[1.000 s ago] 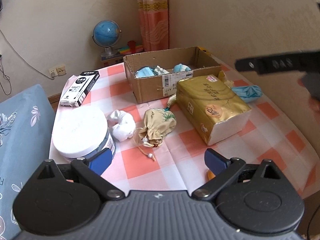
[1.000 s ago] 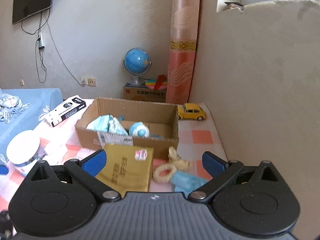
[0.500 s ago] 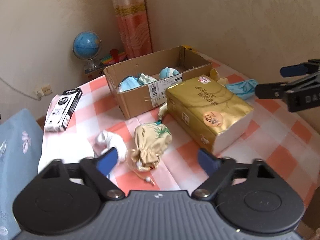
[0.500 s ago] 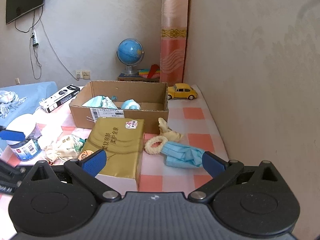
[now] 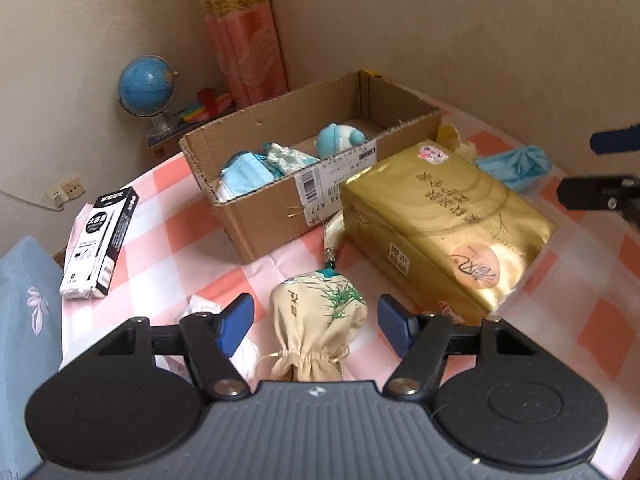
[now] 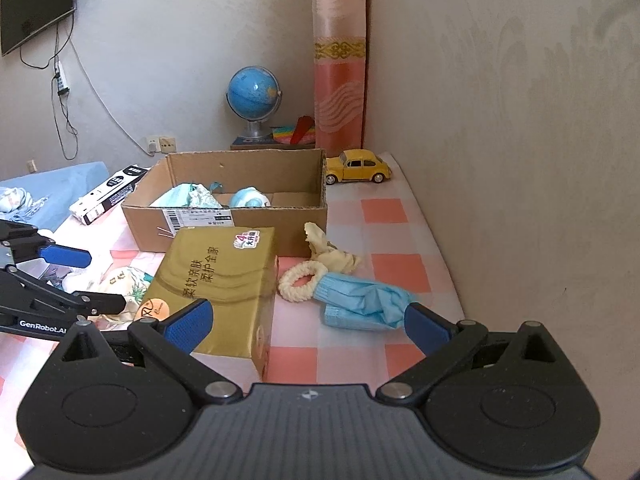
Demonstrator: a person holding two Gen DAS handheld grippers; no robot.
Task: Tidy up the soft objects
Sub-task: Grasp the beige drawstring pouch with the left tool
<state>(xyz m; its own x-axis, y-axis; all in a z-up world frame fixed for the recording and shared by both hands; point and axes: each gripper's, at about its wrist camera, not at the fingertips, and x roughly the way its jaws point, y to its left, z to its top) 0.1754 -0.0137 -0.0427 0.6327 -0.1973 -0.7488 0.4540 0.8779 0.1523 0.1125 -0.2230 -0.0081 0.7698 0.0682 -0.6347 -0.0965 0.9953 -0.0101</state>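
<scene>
Straddling the beige drawstring pouch (image 5: 320, 316), my left jaws (image 5: 316, 322) have just been closing, yet a gap shows between each blue pad and the cloth, so nothing is gripped. My left camera alone shows, going left to right, a black-and-white carton (image 5: 100, 248) flat on the checked counter (image 5: 592, 332), a crumpled white cloth (image 5: 244, 354) just beside my left pad, the pouch lying with its gathered mouth toward me, and the pouch's tassel cord running up toward the cardboard box (image 5: 280, 216). The box holds face masks and a small blue-and-white soft thing. Right of it lies the gold tissue pack (image 5: 448, 224), with a blue mask bundle (image 5: 516, 164) beyond. My right camera gives what the left one hides: a yellow toy car (image 6: 358, 166) behind the box by the wall, a cream fuzzy hair ring (image 6: 300, 280) touching the blue mask bundle (image 6: 360, 300), and a cream crumpled cloth (image 6: 332, 252) just behind the ring. My right jaws (image 6: 310, 324) stand wide and empty above the counter, the bundle between them but untouched, and the pouch (image 6: 124, 284) peeks out left of the pack, partly behind my left tool.
</scene>
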